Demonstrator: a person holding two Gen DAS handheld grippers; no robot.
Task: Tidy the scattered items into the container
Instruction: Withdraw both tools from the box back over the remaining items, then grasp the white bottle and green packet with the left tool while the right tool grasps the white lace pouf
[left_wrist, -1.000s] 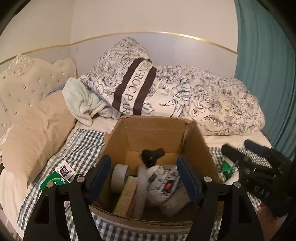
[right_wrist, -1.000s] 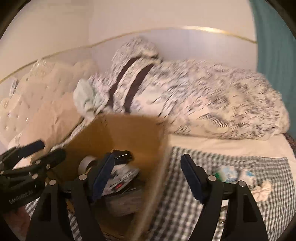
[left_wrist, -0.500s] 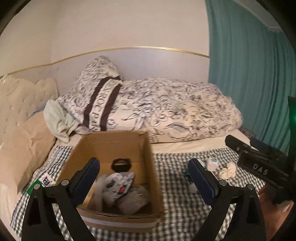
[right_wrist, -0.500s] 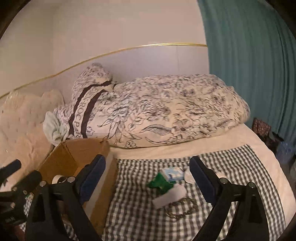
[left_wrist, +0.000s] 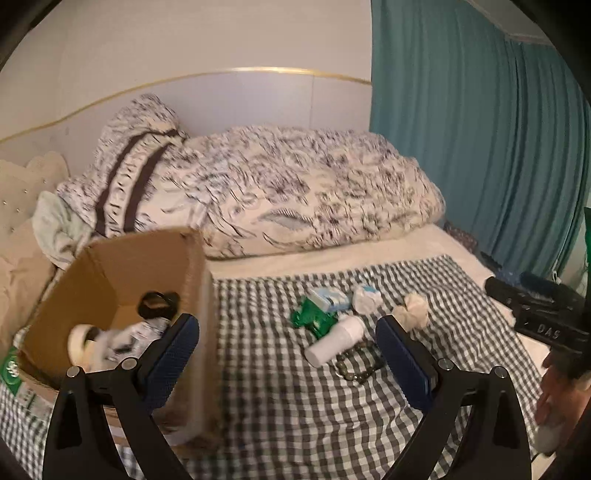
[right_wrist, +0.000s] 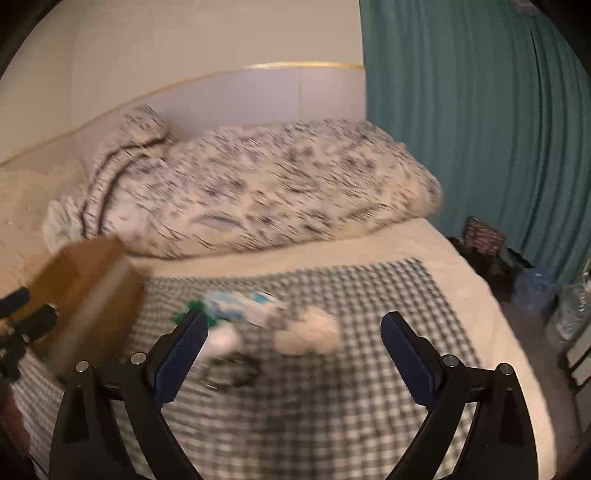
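An open cardboard box (left_wrist: 122, 258) stands on the checked blanket at the left, with a tape roll (left_wrist: 83, 338), a black item (left_wrist: 159, 304) and a printed pouch inside. Right of it lie a green packet (left_wrist: 310, 319), a white tube (left_wrist: 334, 341), a bead bracelet (left_wrist: 356, 365), a blue-white pack (left_wrist: 330, 299) and a cream cloth (left_wrist: 415, 312). My left gripper (left_wrist: 286, 325) is open and empty, short of the tube. My right gripper (right_wrist: 295, 315) hovers short of the blurred cream cloth (right_wrist: 306, 332); its jaws are opening with nothing between them.
A floral duvet (left_wrist: 295, 192) and pillow (left_wrist: 136, 166) fill the back of the bed. A teal curtain (left_wrist: 480, 147) hangs at the right. A green-white pack (left_wrist: 11, 369) lies left of the box. Bags and bottles (right_wrist: 535, 288) sit on the floor beyond the bed's right edge.
Both views have swung right, away from the box and onto the scattered items. Both grippers' jaws stand wider than before.
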